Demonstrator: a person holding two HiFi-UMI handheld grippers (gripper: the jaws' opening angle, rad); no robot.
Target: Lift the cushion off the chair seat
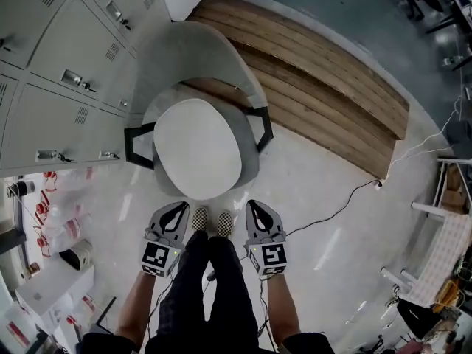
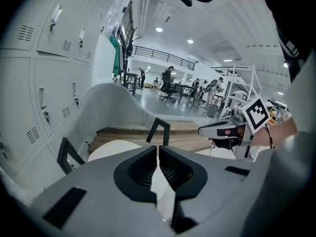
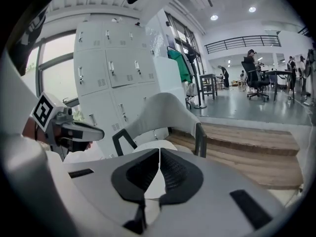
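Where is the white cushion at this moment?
In the head view the white cushion lies on the seat of the grey chair, left of centre, between its black armrests, just beyond the left gripper and right gripper.

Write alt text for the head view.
A white oval cushion lies on a grey armchair seen from above. The left tool and right tool, both shut and empty, hover just short of its front edge, beside the person's checkered shoes.

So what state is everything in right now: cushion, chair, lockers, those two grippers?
Cushion: flat on the seat, not lifted.
Chair: upright, nobody on it.
Lockers: doors closed.
Left gripper: shut, holding nothing.
Right gripper: shut, holding nothing.
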